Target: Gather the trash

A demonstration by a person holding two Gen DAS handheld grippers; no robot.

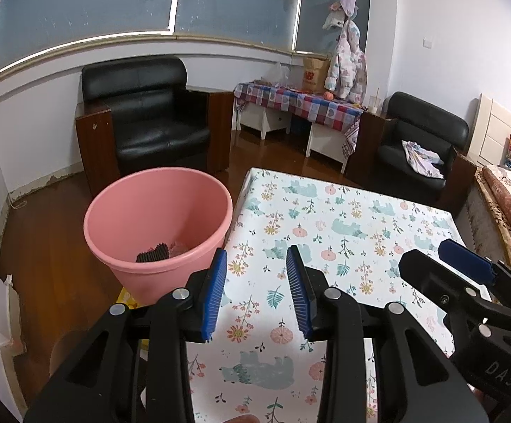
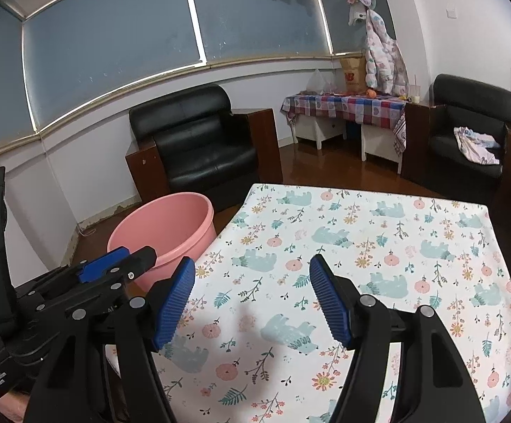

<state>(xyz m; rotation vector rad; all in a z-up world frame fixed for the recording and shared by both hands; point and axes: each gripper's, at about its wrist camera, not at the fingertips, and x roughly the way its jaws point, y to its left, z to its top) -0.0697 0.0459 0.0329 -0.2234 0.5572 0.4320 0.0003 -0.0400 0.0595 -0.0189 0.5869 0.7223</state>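
A pink bucket (image 1: 156,211) stands on the floor at the table's left edge; dark and pinkish trash (image 1: 156,252) lies in its bottom. It also shows in the right wrist view (image 2: 170,225). My left gripper (image 1: 255,275) is open and empty above the table's near left corner, just right of the bucket. My right gripper (image 2: 251,282) is open and empty above the near part of the table (image 2: 361,218), which has a floral bear-print cloth. Each gripper shows in the other's view: the right gripper (image 1: 445,261), the left gripper (image 2: 121,261).
Two black armchairs (image 1: 149,112) (image 1: 421,148) stand beyond the table, the right one with a crumpled cloth (image 1: 421,158). A side table with a checked cloth (image 1: 301,102) is at the back wall. A bed edge (image 1: 509,204) lies to the right. Something yellow (image 1: 126,298) lies on the wooden floor.
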